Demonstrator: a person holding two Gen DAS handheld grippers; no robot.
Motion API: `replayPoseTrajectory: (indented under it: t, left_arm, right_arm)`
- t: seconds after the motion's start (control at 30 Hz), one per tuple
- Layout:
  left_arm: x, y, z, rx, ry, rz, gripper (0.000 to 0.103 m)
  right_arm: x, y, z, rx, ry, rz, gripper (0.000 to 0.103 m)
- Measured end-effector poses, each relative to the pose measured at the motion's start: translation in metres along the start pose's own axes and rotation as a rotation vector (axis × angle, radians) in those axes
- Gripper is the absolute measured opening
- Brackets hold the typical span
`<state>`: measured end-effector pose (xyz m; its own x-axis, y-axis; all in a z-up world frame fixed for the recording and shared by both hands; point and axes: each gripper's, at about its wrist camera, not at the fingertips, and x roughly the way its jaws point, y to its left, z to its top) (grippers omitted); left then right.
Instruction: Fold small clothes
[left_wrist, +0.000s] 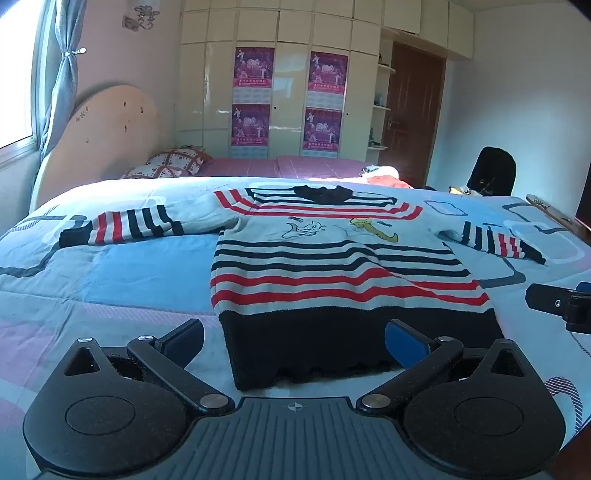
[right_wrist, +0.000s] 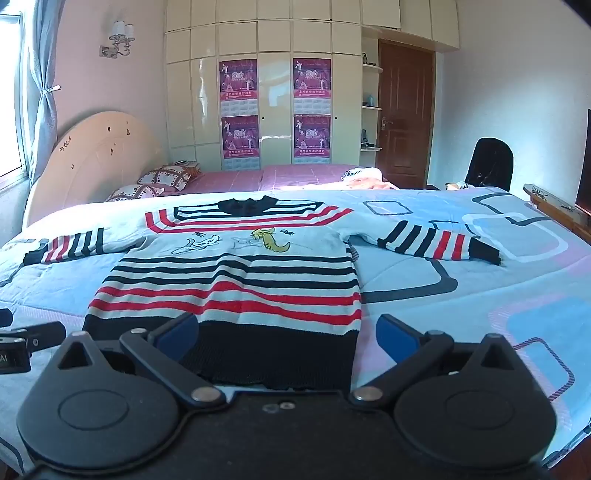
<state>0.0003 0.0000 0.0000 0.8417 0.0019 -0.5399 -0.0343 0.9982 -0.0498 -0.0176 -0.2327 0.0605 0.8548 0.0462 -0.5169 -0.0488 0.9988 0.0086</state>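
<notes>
Left gripper (left_wrist: 294, 341): held low at the near edge of the quilt (left_wrist: 110, 273), pointing toward the far wall, fingers spread wide with nothing between them. Its two fingertips straddle the near left corner of the sweater's dark hem; whether they touch the cloth cannot be told.

Right gripper (right_wrist: 287, 334): likewise low and level at the near edge, fingers equally wide apart and holding nothing, straddling the near right corner of the same hem. Each gripper appears at the edge of the other's view, so the two stand side by side, well apart.

Sweater (left_wrist: 332, 273): a small knitted pullover lying flat, front up, in the middle of the quilt, hem toward the grippers and collar toward the far side. The body is pale with red and dark navy stripes, a broad dark hem band (right_wrist: 273, 354) and a dark collar (left_wrist: 321, 194). Outlined cartoon figures, one partly yellow (right_wrist: 271, 240), cross the chest. Both sleeves are stretched outward: the left sleeve (left_wrist: 122, 223) lies almost straight to the left, the right sleeve (right_wrist: 439, 242) angles right and slightly near. Each ends in a dark cuff.

Background: a second bed with pillows (right_wrist: 162, 181), a cream wardrobe bearing four purple posters (right_wrist: 238, 77), a brown door (right_wrist: 404, 118).
</notes>
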Motion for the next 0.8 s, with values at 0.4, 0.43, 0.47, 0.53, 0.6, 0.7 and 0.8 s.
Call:
replayPoseTrajectory:
  t: [0.4,0.43,0.47,0.53,0.6,0.7,0.8]
  left_arm:
    - [0.0042,0.0020,-0.0050,-0.007,0.006,0.002,0.103]
    - [0.0030,0.0031,-0.0059,-0.005,0.005,0.001,0.103]
    - [0.0022,0.0015,-0.0042,-0.003,0.008,0.003,0.103]
    - [0.0021,0.0000,-0.0034,0.005,0.006,0.003,0.103]
    - [0.0011,-0.0020,-0.0021,0.007,0.002,0.004,0.103]
    - [0.0018,-0.0030,-0.0031,0.002,0.003,0.001,0.103]
    - [0.0019,-0.0040,-0.0039,-0.004,0.005,-0.001,0.103]
  right_arm:
    - [0.0010,-0.0006,-0.0021,0.000,-0.003,-0.001,0.102]
    - [0.0009,-0.0003,-0.0024,0.000,-0.003,0.000,0.102]
    - [0.0008,0.0002,-0.0028,0.000,-0.002,0.000,0.102]
    - [0.0012,-0.0024,-0.0032,0.001,-0.001,0.000,0.102]
    - [0.0013,-0.0024,-0.0032,0.001,0.000,0.001,0.102]
    - [-0.0003,-0.0025,-0.0026,0.002,0.000,-0.001,0.102]
    - [-0.0015,-0.0035,-0.0019,0.002,-0.001,-0.003,0.102]
